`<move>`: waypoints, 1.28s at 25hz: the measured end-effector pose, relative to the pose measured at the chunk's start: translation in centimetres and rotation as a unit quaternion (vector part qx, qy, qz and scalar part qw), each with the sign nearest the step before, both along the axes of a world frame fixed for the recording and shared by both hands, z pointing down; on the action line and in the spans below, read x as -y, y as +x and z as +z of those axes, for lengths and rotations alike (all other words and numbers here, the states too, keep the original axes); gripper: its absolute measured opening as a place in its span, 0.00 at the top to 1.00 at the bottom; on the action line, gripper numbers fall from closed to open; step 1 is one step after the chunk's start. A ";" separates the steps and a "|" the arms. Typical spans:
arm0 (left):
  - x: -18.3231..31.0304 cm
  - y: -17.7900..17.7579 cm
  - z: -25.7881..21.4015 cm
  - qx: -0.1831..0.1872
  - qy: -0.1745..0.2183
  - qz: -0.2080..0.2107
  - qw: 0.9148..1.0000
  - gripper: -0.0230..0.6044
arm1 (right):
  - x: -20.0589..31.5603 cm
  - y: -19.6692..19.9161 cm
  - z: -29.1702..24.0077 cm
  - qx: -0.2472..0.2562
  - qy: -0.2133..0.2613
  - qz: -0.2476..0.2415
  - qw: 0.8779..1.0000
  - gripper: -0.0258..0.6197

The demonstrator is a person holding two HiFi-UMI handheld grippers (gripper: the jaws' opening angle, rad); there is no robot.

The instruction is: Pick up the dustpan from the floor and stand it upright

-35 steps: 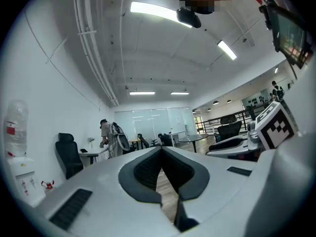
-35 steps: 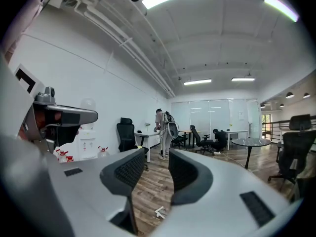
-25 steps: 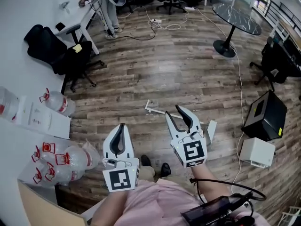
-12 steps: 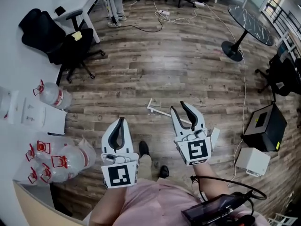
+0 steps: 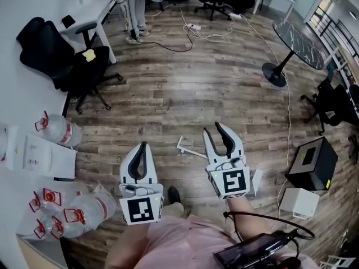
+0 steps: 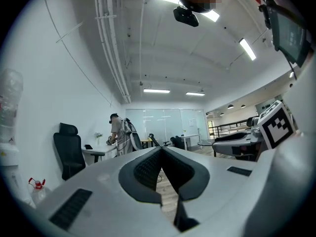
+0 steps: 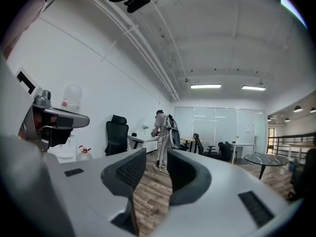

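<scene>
The white dustpan lies flat on the wooden floor in the head view. Its long handle (image 5: 183, 145) runs right and passes under my right gripper, and its pan (image 5: 256, 181) shows just right of that gripper's marker cube. My right gripper (image 5: 213, 129) hangs above the handle, open, with nothing between its jaws. In the right gripper view the right gripper (image 7: 156, 154) shows floor through the gap. My left gripper (image 5: 145, 147) is left of the handle's end and shut on nothing. The left gripper (image 6: 161, 149) has its jaws meeting at the tip.
Black office chairs (image 5: 68, 54) and a white desk stand at the far left, with a person (image 5: 133, 9) beside them. Water bottles (image 5: 60, 130) and a white box sit at the left. A round black table (image 5: 294, 35), a black box (image 5: 312, 162), a white box (image 5: 297, 202) and floor cables are on the right.
The head camera has shifted a little, so the floor sits lower and nearer in view. Both grippers keep their pose and state; the dustpan has not moved.
</scene>
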State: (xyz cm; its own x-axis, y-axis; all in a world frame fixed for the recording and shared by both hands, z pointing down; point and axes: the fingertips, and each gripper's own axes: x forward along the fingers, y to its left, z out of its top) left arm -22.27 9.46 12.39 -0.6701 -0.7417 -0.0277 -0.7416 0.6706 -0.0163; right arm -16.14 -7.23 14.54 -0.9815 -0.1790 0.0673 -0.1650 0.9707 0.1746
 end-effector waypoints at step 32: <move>10.3 -7.0 25.1 -0.119 -0.099 0.030 0.988 0.95 | 6.5 -7.2 30.5 -0.212 -0.048 -0.115 0.969 0.77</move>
